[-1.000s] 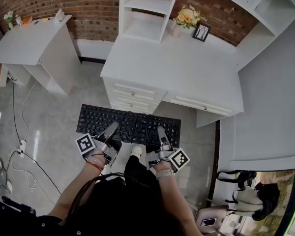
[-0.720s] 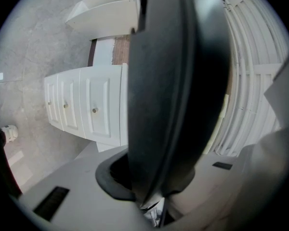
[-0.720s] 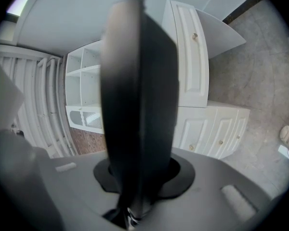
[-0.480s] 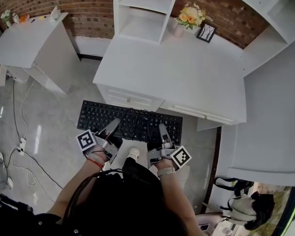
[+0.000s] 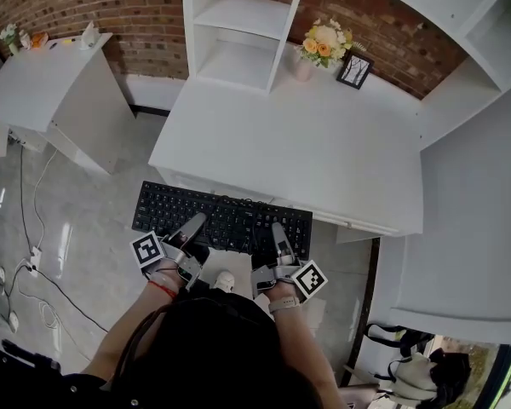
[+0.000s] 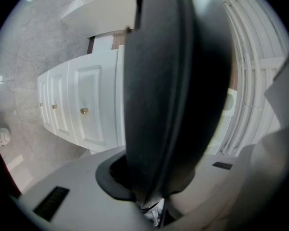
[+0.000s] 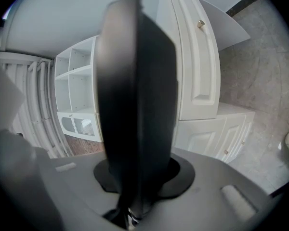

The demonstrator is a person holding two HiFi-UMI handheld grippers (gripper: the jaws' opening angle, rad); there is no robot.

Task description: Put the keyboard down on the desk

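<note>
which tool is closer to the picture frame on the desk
Right. The right tool grips the keyboard short of and slightly left of the picture frame; the left tool grips it farther left.

Your keyboard (image 5: 221, 218) is black with pale key legends. The left gripper (image 5: 196, 222) and right gripper (image 5: 278, 229) are silver-grey, and their marker cubes (image 5: 148, 249) are black-and-white squares. Desk (image 5: 324, 143) and side table (image 5: 43, 79) are plain white. The far wall (image 5: 111, 7) is red-brown brick and the floor (image 5: 77, 220) glossy marbled grey. The far flowers (image 5: 324, 41) are orange and cream, the picture frame (image 5: 354, 70) black. Your left wrist band (image 5: 162, 287) is red.
</note>
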